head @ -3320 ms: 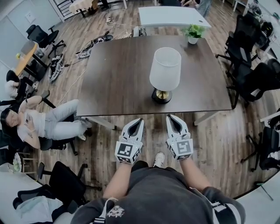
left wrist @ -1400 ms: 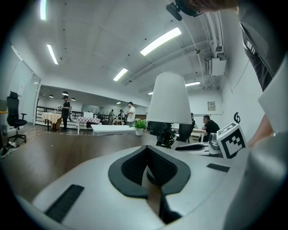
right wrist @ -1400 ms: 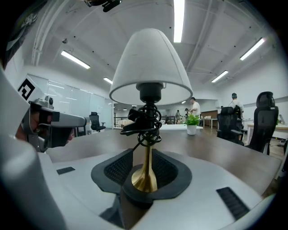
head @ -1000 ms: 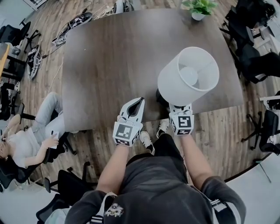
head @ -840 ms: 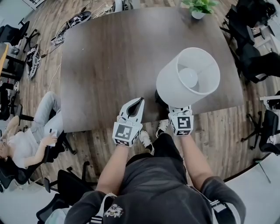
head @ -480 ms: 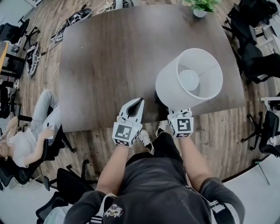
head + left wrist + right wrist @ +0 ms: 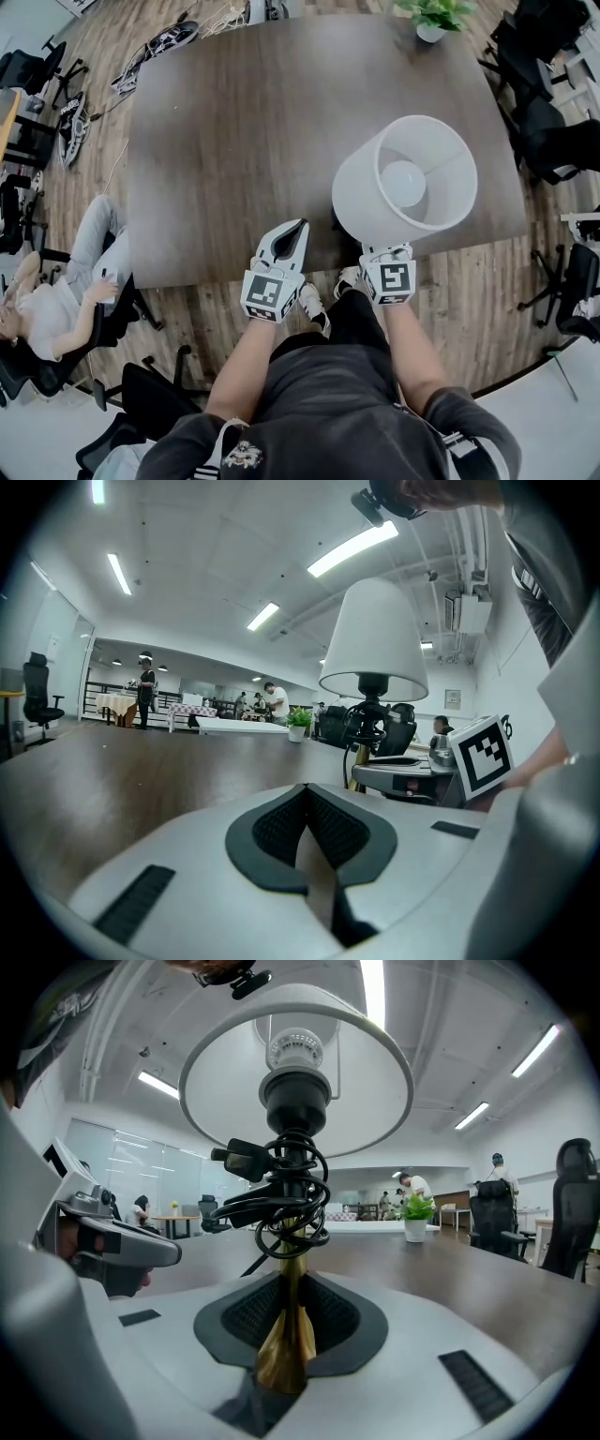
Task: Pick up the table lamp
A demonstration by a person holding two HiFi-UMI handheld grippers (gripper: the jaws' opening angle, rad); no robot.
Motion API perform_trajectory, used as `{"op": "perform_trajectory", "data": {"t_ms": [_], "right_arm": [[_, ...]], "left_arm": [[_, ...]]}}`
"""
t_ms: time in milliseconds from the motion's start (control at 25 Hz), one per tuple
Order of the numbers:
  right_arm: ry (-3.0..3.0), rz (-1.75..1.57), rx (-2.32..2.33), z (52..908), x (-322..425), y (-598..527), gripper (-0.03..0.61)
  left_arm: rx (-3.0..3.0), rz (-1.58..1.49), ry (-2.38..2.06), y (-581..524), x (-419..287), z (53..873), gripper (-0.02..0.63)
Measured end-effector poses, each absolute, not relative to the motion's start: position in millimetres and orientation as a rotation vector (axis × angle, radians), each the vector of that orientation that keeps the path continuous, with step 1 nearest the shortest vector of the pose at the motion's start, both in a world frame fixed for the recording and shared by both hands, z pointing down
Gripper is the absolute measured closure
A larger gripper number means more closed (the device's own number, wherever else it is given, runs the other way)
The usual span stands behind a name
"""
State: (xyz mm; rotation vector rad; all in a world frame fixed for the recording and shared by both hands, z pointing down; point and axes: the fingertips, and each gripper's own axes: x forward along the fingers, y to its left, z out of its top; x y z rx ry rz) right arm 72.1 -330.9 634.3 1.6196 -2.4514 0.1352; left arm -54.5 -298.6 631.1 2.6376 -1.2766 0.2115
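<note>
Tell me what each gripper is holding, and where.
The right gripper is closing its jaws on the table lamp, at its brass stem below the coiled cord. The left gripper holds nothing.

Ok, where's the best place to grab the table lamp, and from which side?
The slim brass stem, below the coiled cord, coming in level from the near table edge, under the wide shade. The right gripper is closing its fingers on it now.

Both grippers held forward, side by side.
Left gripper [image 7: 300, 227] jaws together, empty; right gripper [image 7: 289, 1309] jaws closing on the table lamp's brass stem [image 7: 284, 1340].
</note>
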Motion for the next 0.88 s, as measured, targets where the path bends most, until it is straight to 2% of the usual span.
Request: {"op": "perform_trajectory", "data": {"t_ms": [440,880], "right_arm": [[-2.491,0.089,1.574,597.9,69.1,-333.7,0.48],[-2.525,0.094,1.548,499.3,66.8,-334.0,0.48]], "left_arm": [[2.646,0.175,-1.27,-303.6,-46.0,621.5,0.606],[2.687,0.106,-1.34,-317.7,-54.2,534.6,0.606]]}}
